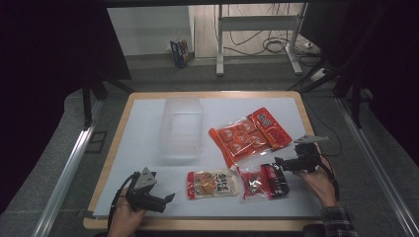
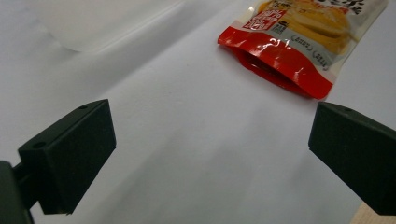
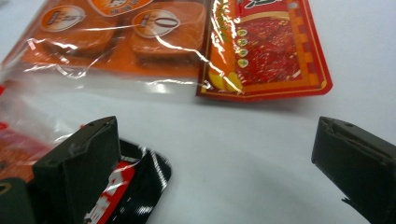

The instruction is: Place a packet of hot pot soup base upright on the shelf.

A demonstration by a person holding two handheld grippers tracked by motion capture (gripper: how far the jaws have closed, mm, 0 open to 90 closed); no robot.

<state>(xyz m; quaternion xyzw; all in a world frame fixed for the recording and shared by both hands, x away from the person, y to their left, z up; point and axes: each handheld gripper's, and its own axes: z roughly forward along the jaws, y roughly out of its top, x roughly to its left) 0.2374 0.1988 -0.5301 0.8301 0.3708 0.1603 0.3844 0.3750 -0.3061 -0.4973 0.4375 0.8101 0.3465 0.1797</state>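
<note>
Three snack packs lie on the white mat point(image 1: 143, 148). A large orange pack point(image 1: 249, 134) point(image 3: 140, 42) lies at the centre right. A yellow and red pouch point(image 1: 212, 183) point(image 2: 294, 42) and a small red and black packet point(image 1: 262, 180) point(image 3: 126, 186) lie near the front. A clear plastic box point(image 1: 180, 128) point(image 2: 93, 23) stands behind them. My left gripper point(image 1: 165, 197) point(image 2: 210, 154) is open above bare mat, left of the pouch. My right gripper point(image 1: 277, 162) point(image 3: 215, 163) is open, one jaw over the packet's right end and the other over bare mat.
The mat covers a wooden table point(image 1: 118, 133) whose front edge runs just below both hands. Bare mat lies to the left of the box and at the far right. Beyond the table stand a desk frame point(image 1: 257, 39) and floor cables point(image 1: 276, 47).
</note>
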